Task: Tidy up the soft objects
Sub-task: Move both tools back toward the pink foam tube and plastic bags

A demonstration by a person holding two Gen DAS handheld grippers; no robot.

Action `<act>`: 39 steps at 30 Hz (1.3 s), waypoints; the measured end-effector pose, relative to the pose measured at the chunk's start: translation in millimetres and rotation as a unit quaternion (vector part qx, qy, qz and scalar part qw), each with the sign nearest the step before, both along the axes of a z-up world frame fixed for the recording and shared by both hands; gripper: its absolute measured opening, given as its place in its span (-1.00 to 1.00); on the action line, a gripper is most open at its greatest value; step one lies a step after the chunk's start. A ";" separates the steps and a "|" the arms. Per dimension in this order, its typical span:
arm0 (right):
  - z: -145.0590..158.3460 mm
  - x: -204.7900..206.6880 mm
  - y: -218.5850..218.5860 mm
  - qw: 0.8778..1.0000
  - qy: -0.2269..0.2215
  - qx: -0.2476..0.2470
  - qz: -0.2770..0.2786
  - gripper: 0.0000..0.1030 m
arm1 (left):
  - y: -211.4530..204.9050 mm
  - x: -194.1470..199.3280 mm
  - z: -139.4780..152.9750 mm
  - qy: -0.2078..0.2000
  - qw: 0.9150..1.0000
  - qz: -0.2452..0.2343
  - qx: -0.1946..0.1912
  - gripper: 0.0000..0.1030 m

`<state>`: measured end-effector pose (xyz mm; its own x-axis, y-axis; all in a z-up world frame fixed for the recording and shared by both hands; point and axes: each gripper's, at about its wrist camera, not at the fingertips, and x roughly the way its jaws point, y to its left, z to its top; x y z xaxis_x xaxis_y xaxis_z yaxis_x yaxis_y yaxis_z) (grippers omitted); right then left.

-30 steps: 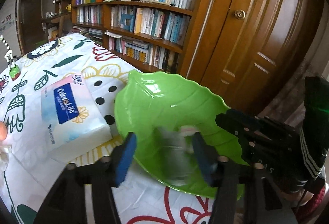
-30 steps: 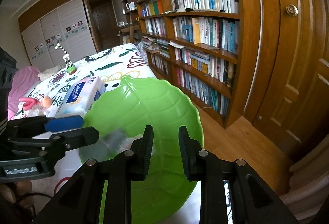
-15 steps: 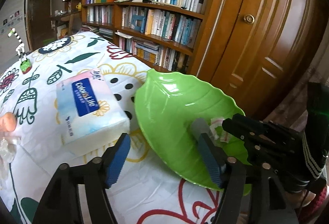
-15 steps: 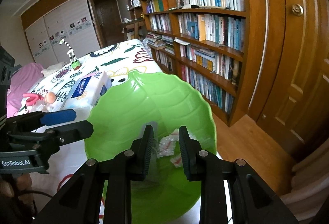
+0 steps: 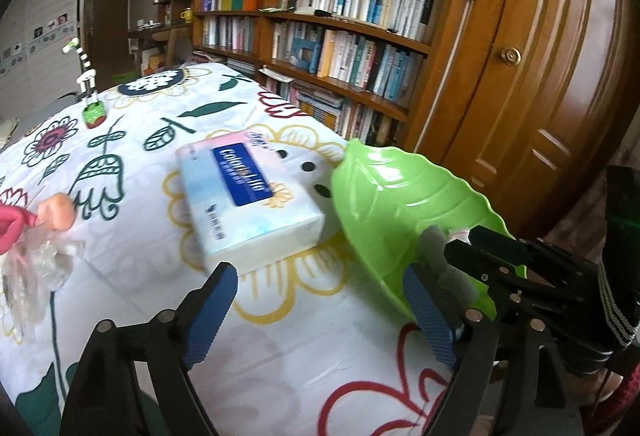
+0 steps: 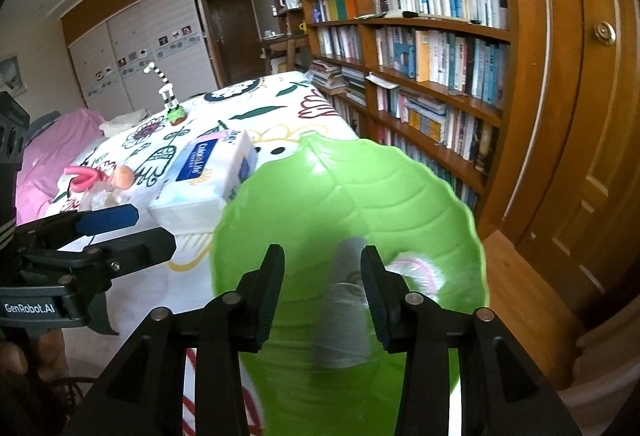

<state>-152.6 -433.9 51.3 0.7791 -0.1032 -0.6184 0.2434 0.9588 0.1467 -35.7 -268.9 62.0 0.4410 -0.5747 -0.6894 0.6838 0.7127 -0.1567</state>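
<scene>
- Right gripper (image 6: 322,282) hangs over the green leaf-shaped bowl (image 6: 400,192) with its jaws spread and gripping nothing; a grey roll (image 6: 344,316) and a pink-trimmed soft item (image 6: 416,270) lie inside the bowl.
- Left gripper (image 5: 320,308) is spread wide and empty, aimed at the tissue pack (image 5: 248,196) just left of the bowl.
- Tissue pack looks light and squashy with slick wrap; I judge a hold across its narrow width best, squeezing gently.
- Compared with 0.5 s ago, the right gripper's jaws are wider, and the left gripper has swung toward the tissue pack.
</scene>
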 end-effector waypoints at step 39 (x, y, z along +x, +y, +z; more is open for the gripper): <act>8.2 62.6 128.2 0.985 -0.005 0.022 0.170 0.02 | 167.0 30.8 -13.5 -0.003 0.979 0.203 0.002 0.80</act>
